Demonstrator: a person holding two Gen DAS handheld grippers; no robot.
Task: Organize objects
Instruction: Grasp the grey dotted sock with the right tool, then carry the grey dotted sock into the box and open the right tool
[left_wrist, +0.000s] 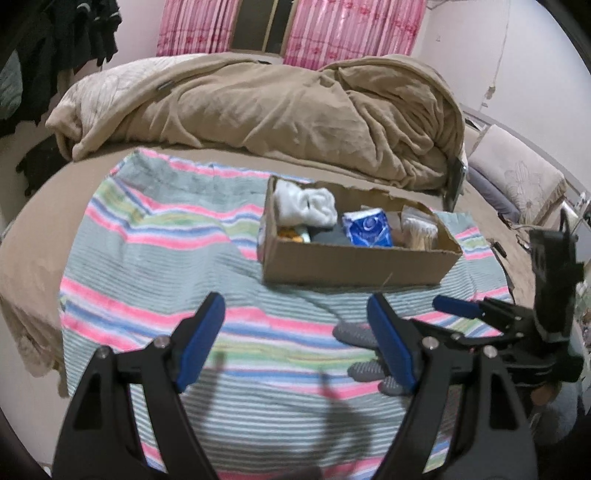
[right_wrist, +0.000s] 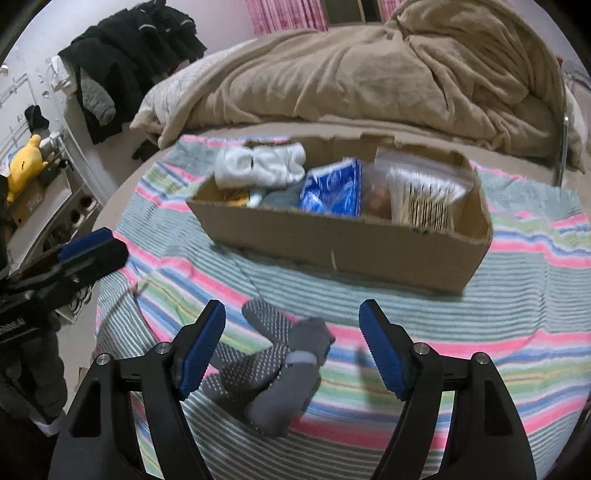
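Note:
A pair of grey socks with white grip dots (right_wrist: 273, 365) lies on the striped towel (right_wrist: 517, 306), between and just below the open fingers of my right gripper (right_wrist: 291, 332). In the left wrist view the socks (left_wrist: 360, 336) are partly hidden behind the right finger of my left gripper (left_wrist: 295, 325), which is open and empty above the towel (left_wrist: 155, 258). A cardboard box (right_wrist: 343, 240) behind the socks holds white rolled cloth (right_wrist: 258, 164), a blue packet (right_wrist: 332, 192) and a bag of cotton swabs (right_wrist: 421, 199). The box also shows in the left wrist view (left_wrist: 354, 266).
A crumpled tan blanket (left_wrist: 277, 107) fills the back of the bed. Dark clothes (right_wrist: 122, 62) hang at the left wall, with a yellow plush toy (right_wrist: 26, 162) on a shelf. The right gripper (left_wrist: 491, 314) shows at the right of the left wrist view.

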